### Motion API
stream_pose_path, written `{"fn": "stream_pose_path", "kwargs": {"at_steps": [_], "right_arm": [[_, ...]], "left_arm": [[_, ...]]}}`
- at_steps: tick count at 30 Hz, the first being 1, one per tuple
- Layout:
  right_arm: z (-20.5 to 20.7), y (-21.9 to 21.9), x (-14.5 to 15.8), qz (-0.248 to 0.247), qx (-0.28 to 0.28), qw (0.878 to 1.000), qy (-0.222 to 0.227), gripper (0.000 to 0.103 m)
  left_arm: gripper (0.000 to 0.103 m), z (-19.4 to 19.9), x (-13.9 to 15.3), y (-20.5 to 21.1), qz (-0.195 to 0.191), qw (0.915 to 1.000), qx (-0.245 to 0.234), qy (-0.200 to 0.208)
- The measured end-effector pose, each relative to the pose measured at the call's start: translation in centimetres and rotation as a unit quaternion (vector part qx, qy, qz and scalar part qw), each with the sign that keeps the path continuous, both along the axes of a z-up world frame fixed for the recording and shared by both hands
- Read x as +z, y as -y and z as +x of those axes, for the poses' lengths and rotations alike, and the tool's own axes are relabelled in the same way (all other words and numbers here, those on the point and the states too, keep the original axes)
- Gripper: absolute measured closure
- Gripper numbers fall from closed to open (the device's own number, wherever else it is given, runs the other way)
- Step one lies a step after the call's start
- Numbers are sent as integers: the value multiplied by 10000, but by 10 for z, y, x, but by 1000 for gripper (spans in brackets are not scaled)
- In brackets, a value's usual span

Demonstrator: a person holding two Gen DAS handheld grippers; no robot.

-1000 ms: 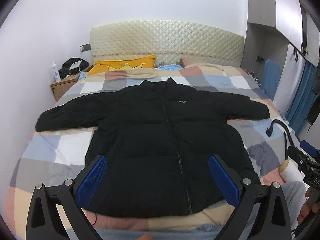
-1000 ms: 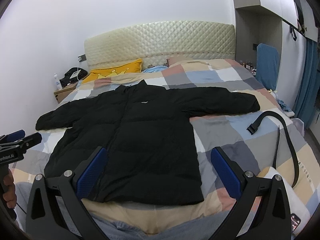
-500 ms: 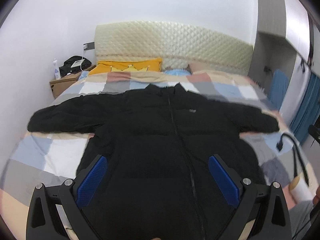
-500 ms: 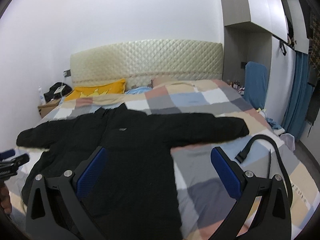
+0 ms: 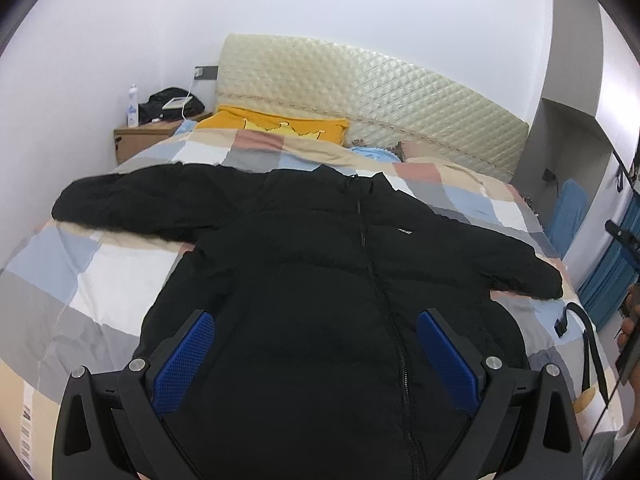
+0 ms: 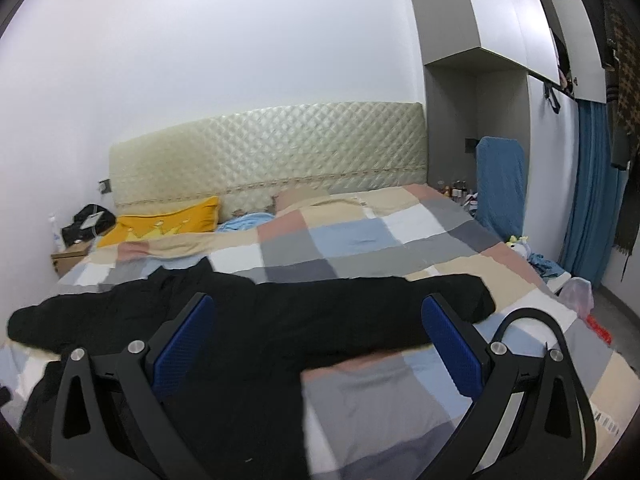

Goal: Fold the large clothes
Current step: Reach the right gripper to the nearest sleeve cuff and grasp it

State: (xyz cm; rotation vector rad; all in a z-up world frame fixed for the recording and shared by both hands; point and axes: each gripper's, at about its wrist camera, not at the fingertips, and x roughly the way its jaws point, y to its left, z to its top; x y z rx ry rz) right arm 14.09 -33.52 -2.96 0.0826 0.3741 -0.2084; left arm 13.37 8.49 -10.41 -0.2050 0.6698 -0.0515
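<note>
A black puffer jacket (image 5: pixel 328 280) lies flat and zipped on the checkered bed, sleeves spread to both sides. My left gripper (image 5: pixel 316 356) is open and empty, hovering over the jacket's lower body. In the right wrist view the jacket (image 6: pixel 248 320) lies low in the frame, its right sleeve (image 6: pixel 440 300) stretching right. My right gripper (image 6: pixel 318 348) is open and empty, above the jacket's right side near that sleeve.
The checkered quilt (image 5: pixel 100 280) covers the bed, with a yellow pillow (image 5: pixel 276 128) and padded headboard (image 5: pixel 360 88) at the far end. A black strap (image 6: pixel 528 320) lies right of the sleeve. A nightstand (image 5: pixel 144 136) stands far left; a blue curtain (image 6: pixel 588 200) hangs right.
Both grippers have moved forward and lower over the bed. The left one now hovers over the jacket's body; the right one has swung right toward the right sleeve. Both stayed open.
</note>
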Motion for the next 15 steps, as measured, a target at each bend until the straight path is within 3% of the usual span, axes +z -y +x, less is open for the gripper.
{"fn": "stream_pose_path", "kwargs": {"at_steps": [15], "right_arm": [[63, 69, -58, 299, -92, 9993, -226, 0]], "left_arm": [[1, 1, -7, 10, -77, 9999, 61, 106]]}}
